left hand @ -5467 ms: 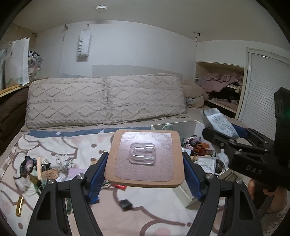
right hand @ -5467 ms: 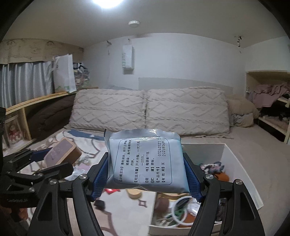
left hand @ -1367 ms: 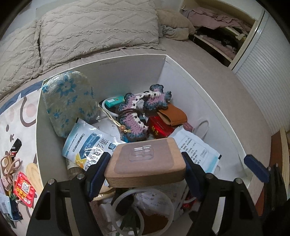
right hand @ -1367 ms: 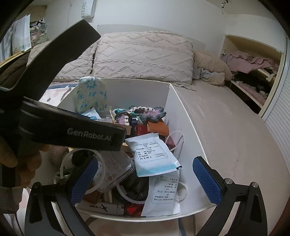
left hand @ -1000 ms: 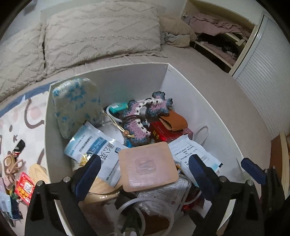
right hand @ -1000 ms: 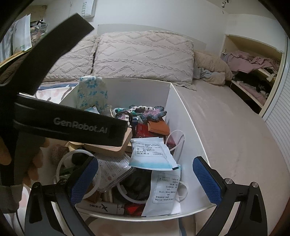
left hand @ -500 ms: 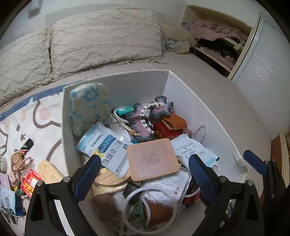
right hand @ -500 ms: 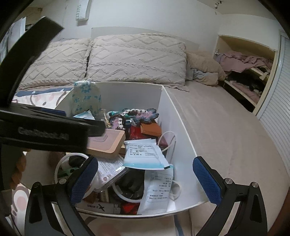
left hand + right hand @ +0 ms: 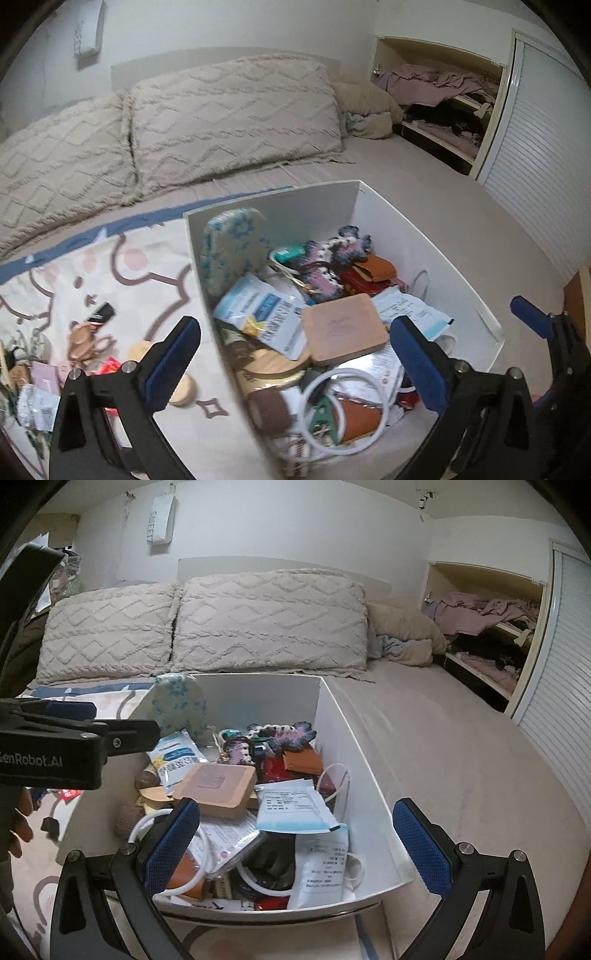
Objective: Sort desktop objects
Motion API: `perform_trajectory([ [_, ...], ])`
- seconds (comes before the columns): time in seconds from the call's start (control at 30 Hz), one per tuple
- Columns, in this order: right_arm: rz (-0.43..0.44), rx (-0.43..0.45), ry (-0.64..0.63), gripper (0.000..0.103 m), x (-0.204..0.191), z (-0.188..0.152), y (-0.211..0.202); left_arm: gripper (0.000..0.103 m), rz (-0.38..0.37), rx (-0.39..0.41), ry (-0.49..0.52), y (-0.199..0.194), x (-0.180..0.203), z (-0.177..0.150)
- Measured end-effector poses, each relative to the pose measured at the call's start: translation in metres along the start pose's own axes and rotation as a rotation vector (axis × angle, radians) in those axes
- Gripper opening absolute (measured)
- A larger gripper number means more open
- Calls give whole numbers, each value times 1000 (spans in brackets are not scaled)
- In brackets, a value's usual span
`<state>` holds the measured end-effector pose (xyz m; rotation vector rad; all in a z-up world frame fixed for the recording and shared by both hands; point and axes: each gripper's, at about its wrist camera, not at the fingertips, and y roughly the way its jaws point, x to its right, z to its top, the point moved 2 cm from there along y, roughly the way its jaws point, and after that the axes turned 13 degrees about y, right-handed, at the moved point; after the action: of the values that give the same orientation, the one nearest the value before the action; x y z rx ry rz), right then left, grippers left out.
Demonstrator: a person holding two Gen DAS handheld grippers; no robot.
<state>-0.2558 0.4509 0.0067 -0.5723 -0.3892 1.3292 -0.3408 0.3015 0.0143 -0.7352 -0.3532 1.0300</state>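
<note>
The left hand-held gripper point(image 9: 295, 354) has just been opening and its jaws now stand wide apart with nothing gripped, straddling the left wall of the white box point(image 9: 436, 236) on the bed point(image 9: 461, 206). The wooden block point(image 9: 343, 328) lies flat on the clutter inside the box, touching neither pad. The right hand-held gripper point(image 9: 297, 843) is likewise spread wide and empty over the box's near end.

We see the square wooden block point(image 9: 344, 329) lying atop the clutter in the white open box point(image 9: 413, 236); left of the box, small items point(image 9: 88, 341) lie on the patterned bedspread point(image 9: 140, 266).
</note>
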Motion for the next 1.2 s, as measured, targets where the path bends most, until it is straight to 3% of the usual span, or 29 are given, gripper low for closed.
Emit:
perform_trajectory([
  [0.33,36,39,101,103,-3,1,-17,103,86,41,22,-31,-25,-17],
  [0.83,27,76,18,103,-43,-10,-44,103,222,144,50,-87,-55,-54],
  [1.2,34,96,-10,103,-62,-31,-64,103,236,178,29,-115,-71,-92],
])
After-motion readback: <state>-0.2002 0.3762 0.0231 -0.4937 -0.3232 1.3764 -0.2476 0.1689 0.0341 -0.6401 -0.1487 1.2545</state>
